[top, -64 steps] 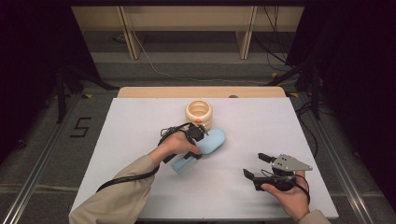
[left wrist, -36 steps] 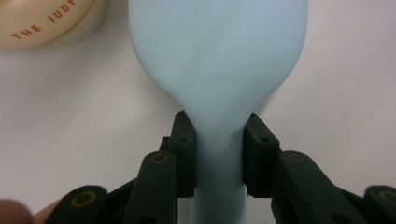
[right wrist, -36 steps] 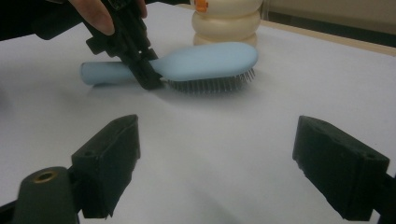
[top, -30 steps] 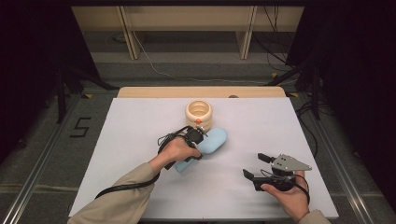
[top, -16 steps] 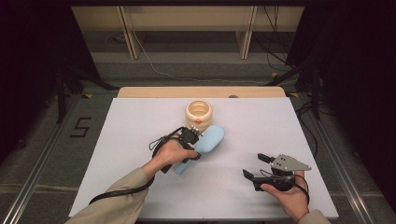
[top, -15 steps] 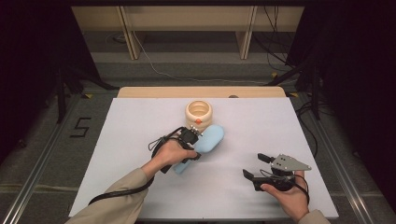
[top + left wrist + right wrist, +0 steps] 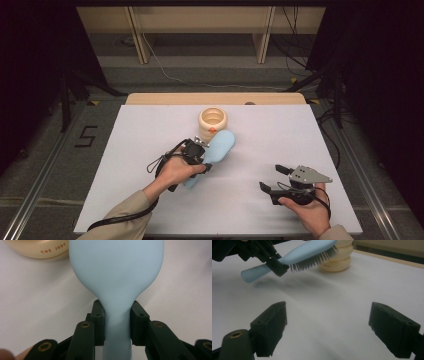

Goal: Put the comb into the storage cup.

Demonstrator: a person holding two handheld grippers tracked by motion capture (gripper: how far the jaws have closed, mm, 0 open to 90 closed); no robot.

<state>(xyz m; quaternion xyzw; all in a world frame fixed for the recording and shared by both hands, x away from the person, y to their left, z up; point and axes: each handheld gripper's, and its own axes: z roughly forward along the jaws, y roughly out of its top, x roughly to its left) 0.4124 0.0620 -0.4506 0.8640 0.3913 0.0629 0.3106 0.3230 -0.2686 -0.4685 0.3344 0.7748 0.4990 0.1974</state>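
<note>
Since the earlier frames, my left gripper [image 7: 198, 150] is carrying the pale blue hairbrush [image 7: 216, 150] a little toward the far edge of the table [image 7: 140, 130], nearer the cream holder [image 7: 213, 120] that is standing close to the middle of that edge. My right gripper [image 7: 274, 179] is keeping its place near the near right corner, its jaws standing wide apart with nothing between them.

I am clamping the brush at the neck, where the slim handle [image 7: 253, 272] is widening into the paddle head [image 7: 116, 265], one pad pressing on each side. In the right gripper view the brush is hanging clear of the table, bristles [image 7: 314, 261] pointing down, its head tipped up toward the holder.

I am judging it a light, stiff plastic thing: the smooth back looks slippery, so the narrow neck is the sound place to grip, since the flare is stopping it sliding out forward. The bristles are the springy part, so I am keeping the pads off them.
</note>
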